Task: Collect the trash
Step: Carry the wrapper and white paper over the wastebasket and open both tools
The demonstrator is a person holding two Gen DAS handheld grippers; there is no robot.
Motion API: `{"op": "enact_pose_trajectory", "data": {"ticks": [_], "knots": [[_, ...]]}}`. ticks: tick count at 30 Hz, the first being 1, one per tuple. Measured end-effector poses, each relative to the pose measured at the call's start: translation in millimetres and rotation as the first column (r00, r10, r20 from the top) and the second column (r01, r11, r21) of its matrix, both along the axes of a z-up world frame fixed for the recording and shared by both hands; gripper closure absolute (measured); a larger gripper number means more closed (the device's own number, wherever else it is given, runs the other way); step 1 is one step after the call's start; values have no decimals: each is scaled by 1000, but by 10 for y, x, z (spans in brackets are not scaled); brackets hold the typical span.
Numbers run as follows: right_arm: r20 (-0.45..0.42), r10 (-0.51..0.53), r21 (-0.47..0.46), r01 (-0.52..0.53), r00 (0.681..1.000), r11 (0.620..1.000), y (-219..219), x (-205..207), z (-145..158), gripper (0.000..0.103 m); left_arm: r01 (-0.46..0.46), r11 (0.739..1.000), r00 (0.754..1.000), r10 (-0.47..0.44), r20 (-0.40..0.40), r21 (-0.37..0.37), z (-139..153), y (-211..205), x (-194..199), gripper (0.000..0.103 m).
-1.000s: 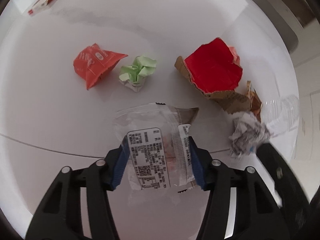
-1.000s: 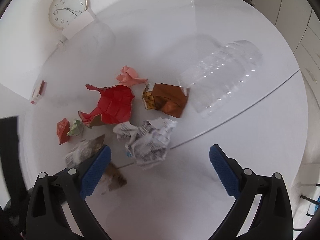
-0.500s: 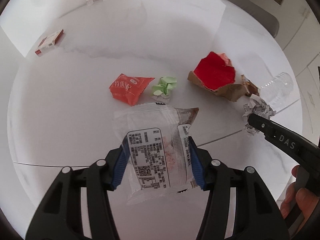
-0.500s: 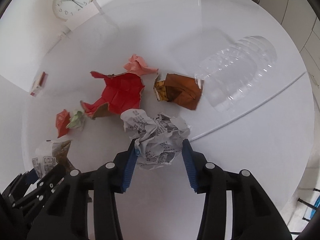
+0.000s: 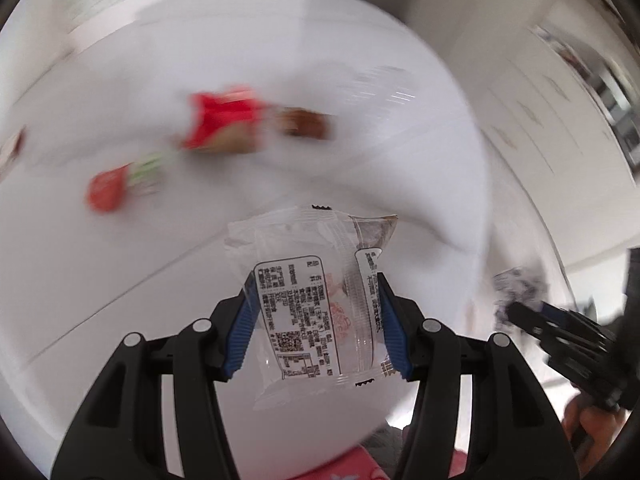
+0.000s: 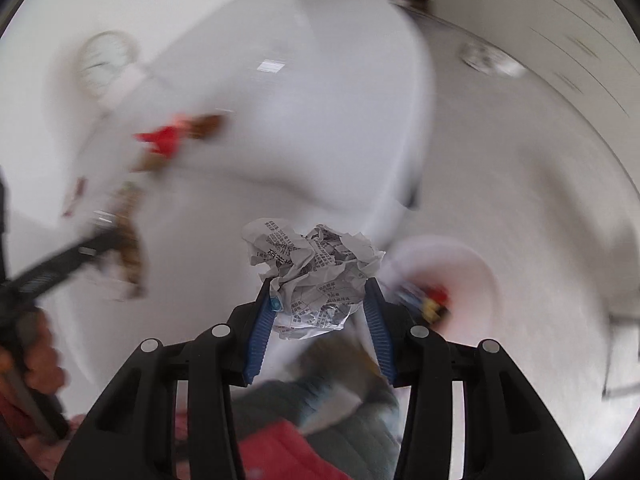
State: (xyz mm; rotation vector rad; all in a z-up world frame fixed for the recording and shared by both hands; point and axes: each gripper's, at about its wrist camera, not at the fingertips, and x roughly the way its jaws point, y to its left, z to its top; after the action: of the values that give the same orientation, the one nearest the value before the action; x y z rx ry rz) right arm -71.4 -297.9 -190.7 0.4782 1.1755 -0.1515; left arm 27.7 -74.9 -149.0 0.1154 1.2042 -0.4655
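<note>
My left gripper [image 5: 316,320] is shut on a clear plastic snack wrapper [image 5: 308,296] with a printed label, held above the white table [image 5: 120,260]. My right gripper [image 6: 318,316] is shut on a crumpled newspaper ball [image 6: 316,268], lifted off the table. The right gripper with the paper ball also shows at the right edge of the left wrist view [image 5: 520,308]. Blurred on the table lie red cardboard [image 5: 224,120], a brown wrapper [image 5: 306,122], a red packet [image 5: 106,192], green paper [image 5: 146,170] and a clear bottle [image 5: 384,84].
A white bin [image 6: 452,276] with some coloured trash inside stands on the floor right of the right gripper. The left gripper [image 6: 72,256] shows at the left of the right wrist view. A wall clock [image 6: 106,64] hangs behind the table. Both views are motion-blurred.
The right gripper closed on the newspaper ball and lifted it off the table toward the bin. Both grippers swung right and away from the table; the left still holds the wrapper.
</note>
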Motion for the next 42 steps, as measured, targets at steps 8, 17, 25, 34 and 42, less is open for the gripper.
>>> {"op": "enact_pose_trajectory", "data": {"ticks": [8, 17, 25, 34, 42], "knots": [[-189, -103, 31, 111, 976, 993, -471, -529, -822, 43, 211, 977, 977, -211, 12, 21, 29, -666, -455, 48], [-212, -226, -4, 230, 951, 973, -784, -914, -849, 4, 282, 959, 959, -281, -32, 41, -96, -1069, -694, 47], [-189, -279, -28, 279, 942, 960, -1078, -1252, -682, 3, 384, 923, 921, -381, -80, 32, -250, -1507, -902, 47], [-159, -325, -28, 325, 932, 945, -1263, -1485, -620, 3, 460, 888, 887, -460, -44, -21, -169, -1774, -1139, 8], [-146, -348, -15, 350, 926, 937, -1322, -1527, -592, 3, 474, 881, 881, -473, -14, 7, -89, -1769, -1195, 8]]}}
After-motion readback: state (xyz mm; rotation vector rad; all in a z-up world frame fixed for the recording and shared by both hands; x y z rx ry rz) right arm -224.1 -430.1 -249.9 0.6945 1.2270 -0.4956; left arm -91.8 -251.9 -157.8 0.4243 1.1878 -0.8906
